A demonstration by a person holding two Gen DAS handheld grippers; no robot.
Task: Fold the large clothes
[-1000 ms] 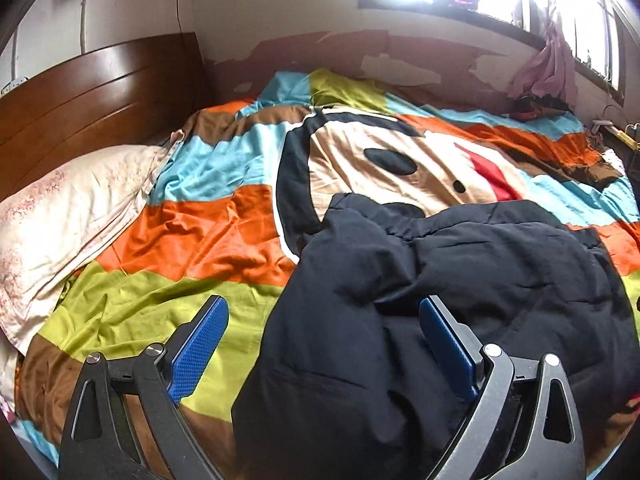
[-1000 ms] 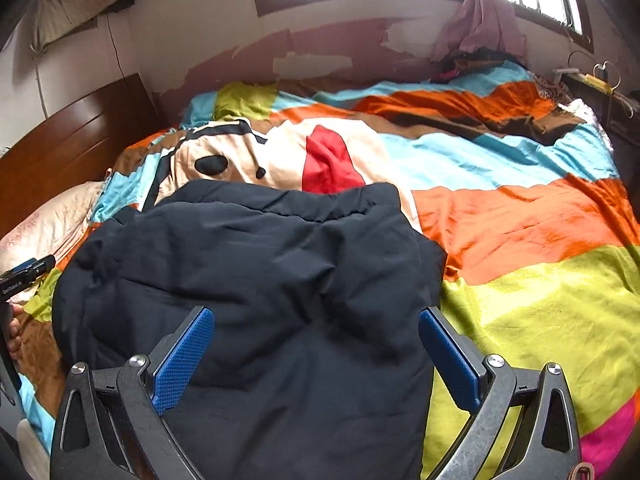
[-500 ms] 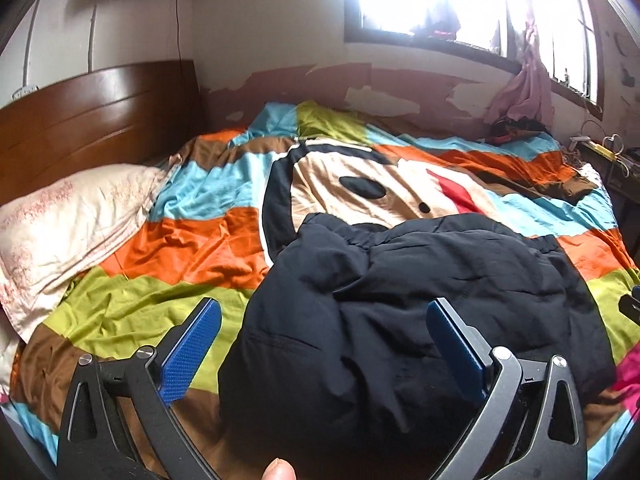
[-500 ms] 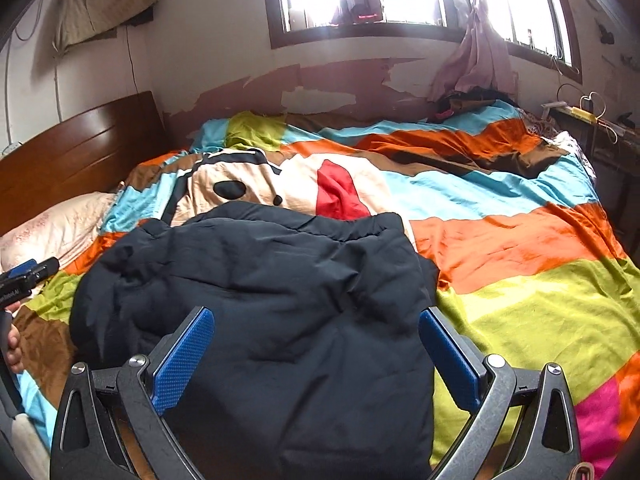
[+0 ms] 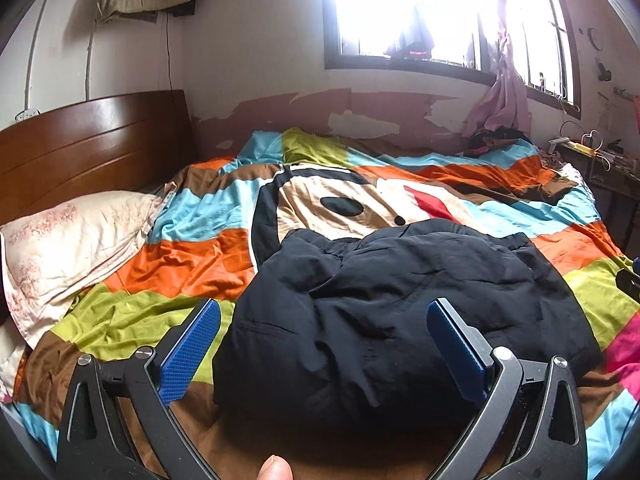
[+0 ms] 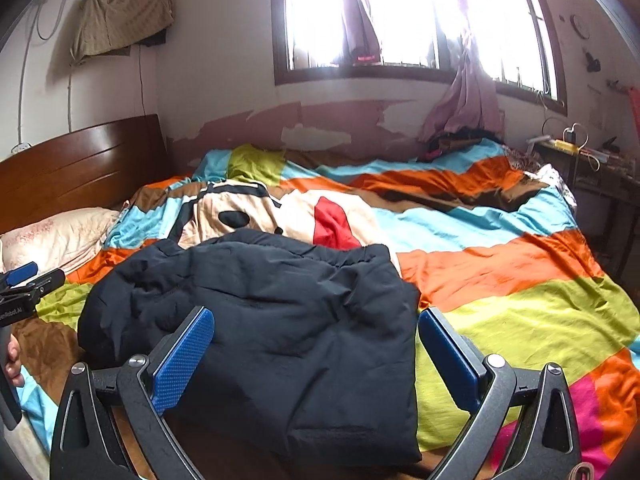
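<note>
The pillow (image 5: 68, 240) lies far left on the bed (image 5: 132, 312). The left tongs (image 5: 320, 344) hang spread and empty, the jacket (image 5: 400, 300) just ahead, slightly rightward. In the right view the jacket (image 6: 280, 320) sits ahead-left of the right tongs (image 6: 316, 350), also spread and empty. It lies bunched between both, its long axis running away from them; neither seems clearly nearer.

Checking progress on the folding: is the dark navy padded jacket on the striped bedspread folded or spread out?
Folded. The dark navy padded jacket lies as one compact, doubled-over bundle on the striped bedspread, no sleeves sticking out. Neither gripper holds it.
</note>
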